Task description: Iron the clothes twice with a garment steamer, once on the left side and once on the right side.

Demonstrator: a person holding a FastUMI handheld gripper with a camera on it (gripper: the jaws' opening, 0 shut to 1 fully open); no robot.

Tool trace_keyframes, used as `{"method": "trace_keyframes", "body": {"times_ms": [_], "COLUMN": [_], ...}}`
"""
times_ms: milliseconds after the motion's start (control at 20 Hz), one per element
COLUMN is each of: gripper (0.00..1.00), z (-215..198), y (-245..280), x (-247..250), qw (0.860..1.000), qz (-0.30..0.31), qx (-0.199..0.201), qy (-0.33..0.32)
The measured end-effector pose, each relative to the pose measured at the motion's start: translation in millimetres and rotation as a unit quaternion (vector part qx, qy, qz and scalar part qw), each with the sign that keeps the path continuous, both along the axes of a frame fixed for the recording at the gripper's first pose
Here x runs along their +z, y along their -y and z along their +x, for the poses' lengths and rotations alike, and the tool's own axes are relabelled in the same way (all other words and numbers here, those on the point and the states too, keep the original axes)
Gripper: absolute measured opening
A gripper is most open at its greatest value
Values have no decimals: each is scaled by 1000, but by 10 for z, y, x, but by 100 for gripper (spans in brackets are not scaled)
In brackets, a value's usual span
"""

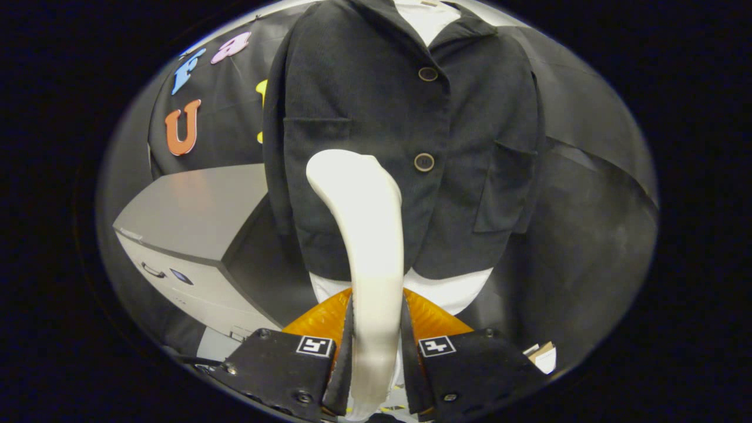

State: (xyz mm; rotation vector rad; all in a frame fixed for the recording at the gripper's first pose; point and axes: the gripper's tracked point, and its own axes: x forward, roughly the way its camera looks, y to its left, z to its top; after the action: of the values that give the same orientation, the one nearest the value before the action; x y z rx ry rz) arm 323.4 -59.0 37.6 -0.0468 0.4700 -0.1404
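Pressing between closed jaws, garment steamer (370, 235) against jacket (405, 129).

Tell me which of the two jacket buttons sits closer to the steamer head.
The lower button, just beside the steamer head's top, held in the hand-held gripper. The upper button sits well above it, near the jacket collar.
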Motion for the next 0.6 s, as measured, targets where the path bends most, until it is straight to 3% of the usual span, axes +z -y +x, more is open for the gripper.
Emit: {"method": "trace_keyframes", "body": {"times_ms": [600], "gripper": [40], "z": [-24], "y": [-20], "x": [-551], "qw": [999], "qz": [-6], "qx": [1], "qy": [-48]}}
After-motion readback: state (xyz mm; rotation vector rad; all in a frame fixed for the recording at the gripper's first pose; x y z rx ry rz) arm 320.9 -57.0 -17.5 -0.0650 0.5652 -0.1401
